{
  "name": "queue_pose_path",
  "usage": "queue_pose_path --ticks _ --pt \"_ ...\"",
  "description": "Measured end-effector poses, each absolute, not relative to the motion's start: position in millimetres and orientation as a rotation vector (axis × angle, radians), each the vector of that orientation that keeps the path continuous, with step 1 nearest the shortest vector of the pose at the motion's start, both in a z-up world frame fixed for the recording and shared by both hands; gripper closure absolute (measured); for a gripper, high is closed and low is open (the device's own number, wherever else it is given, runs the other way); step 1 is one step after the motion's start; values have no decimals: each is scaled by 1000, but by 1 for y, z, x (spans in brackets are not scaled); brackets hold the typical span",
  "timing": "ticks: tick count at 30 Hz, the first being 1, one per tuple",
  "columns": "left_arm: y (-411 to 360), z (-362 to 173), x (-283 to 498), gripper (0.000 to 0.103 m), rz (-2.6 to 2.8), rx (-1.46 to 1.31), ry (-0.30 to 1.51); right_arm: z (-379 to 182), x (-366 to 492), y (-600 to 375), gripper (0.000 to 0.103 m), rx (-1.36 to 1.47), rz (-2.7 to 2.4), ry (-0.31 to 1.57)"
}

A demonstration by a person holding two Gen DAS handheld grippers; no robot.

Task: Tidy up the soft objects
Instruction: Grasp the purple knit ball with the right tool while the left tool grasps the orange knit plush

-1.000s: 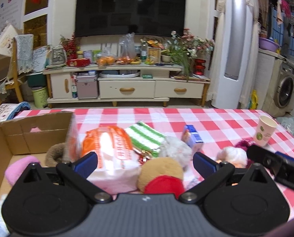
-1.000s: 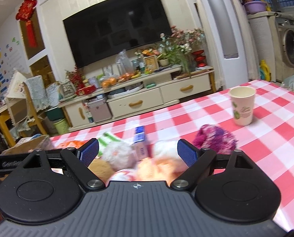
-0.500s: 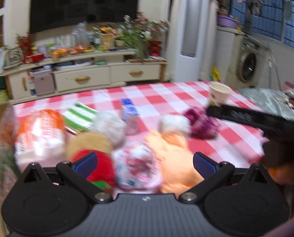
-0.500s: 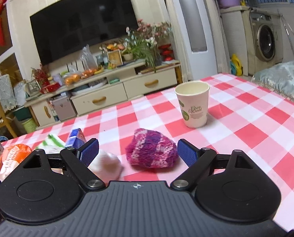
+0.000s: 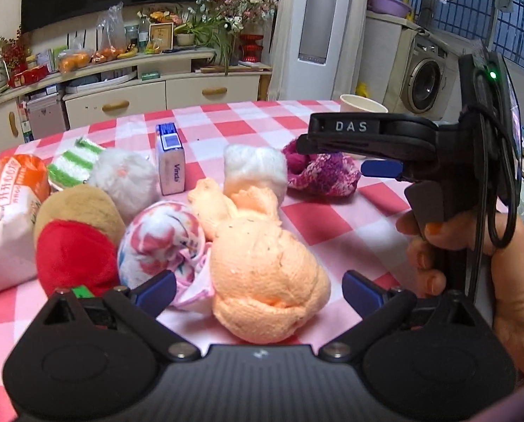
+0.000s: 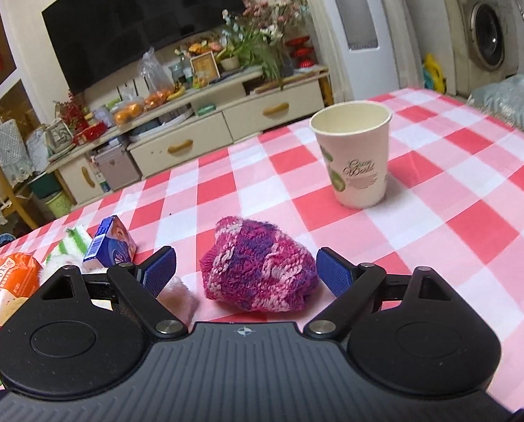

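Where legible: "Vinda" tissue pack [image 5: 172, 167] ("DAS" hand-held gripper [image 5: 381, 168])

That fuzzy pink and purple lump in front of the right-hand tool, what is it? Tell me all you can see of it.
The pink and purple knitted bundle looks like chunky yarn, magenta mottled with violet and pale pink, bunched into a soft rounded mound. It lies on the red-checked tablecloth, nearer than the paper cup. The right gripper is open, its blue fingers either side of it without visibly touching. From the left wrist view, it sits just right of a white fluffy ball.
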State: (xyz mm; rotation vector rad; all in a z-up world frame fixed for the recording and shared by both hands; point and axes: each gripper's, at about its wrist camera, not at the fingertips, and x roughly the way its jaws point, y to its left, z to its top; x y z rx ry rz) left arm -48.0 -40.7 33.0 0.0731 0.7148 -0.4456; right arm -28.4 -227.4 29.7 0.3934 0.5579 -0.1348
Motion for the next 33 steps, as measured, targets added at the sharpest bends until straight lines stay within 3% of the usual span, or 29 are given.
queue_pose_path --ticks 8,11,20,22,25,28,33 --pt "-51 29 -42 7 -441 110 695 21 -6 -235 0 423 -101 598" --pt "-55 29 -41 13 -431 136 677 20 -3 -234 0 404 -94 616" --pt "-66 23 -43 13 -424 234 647 20 -4 -230 0 362 -86 635" --pt "-69 22 -44 18 -421 254 637 21 -5 -230 0 359 -78 628" --pt "-71 21 -45 31 -413 283 622 23 -6 -231 11 345 -75 623" --pt "-69 21 -45 34 -415 267 628 23 -7 -232 24 337 -73 617" --pt "-67 22 -44 37 -419 242 633 24 -9 -233 33 324 -71 612"
